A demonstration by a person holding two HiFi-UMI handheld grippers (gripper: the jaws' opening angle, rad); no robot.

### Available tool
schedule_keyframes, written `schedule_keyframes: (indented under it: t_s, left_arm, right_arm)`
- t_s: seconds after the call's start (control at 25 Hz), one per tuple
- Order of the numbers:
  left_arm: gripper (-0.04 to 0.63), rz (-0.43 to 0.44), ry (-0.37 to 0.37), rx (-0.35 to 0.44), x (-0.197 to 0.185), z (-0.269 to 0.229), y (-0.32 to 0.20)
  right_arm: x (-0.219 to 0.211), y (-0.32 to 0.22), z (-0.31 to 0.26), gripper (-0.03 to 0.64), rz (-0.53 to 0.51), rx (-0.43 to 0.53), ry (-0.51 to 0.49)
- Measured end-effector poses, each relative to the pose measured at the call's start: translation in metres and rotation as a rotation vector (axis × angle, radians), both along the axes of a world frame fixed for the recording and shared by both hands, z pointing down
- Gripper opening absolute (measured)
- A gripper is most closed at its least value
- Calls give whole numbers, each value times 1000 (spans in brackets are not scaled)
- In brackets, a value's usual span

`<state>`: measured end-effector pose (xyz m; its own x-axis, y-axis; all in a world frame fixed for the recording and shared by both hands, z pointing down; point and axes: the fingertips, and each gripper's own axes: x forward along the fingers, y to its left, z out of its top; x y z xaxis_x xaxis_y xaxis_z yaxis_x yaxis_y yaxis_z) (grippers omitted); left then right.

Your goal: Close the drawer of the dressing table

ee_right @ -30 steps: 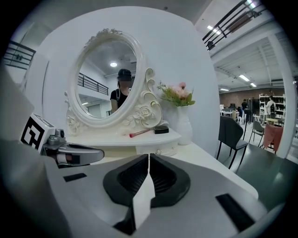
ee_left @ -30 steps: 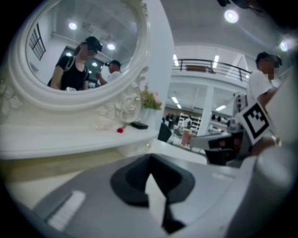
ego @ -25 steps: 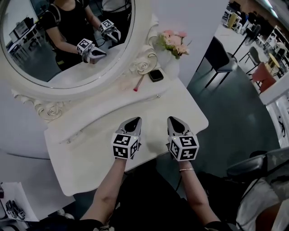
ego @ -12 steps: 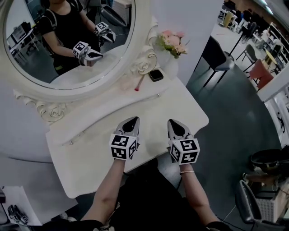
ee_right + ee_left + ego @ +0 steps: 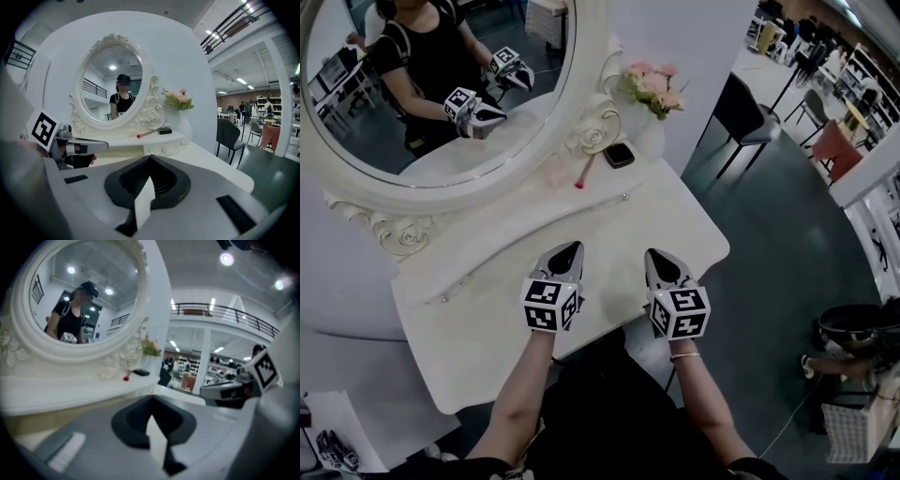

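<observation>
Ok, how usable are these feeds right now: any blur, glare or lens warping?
Head view: sharp, evenly lit, dressing table bowed by the wide lens. Left gripper view: soft and dim throughout, ceiling lights glaring. Right gripper view: crisp, mirror clear, black fisheye corners.

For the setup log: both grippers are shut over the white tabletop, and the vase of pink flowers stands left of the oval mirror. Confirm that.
Wrong side: the vase of pink flowers stands right of the oval mirror, as the head view shows. The left gripper and right gripper are indeed both shut over the white tabletop.
</observation>
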<state>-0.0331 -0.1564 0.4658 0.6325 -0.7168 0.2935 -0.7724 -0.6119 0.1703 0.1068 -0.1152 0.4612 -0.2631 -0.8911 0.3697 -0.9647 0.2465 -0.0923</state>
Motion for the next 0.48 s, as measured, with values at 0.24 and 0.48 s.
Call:
schedule_keyframes:
  t_s: [0.24,0.48]
  left_arm:
    - [5,-5,2,-6,3,2,-4]
    - [5,-4,-2,-13,9,5,-6]
  right_arm:
    - [5,-4,3,5,5,-4,-8]
    - [12,-11,0,5,9,11,-14]
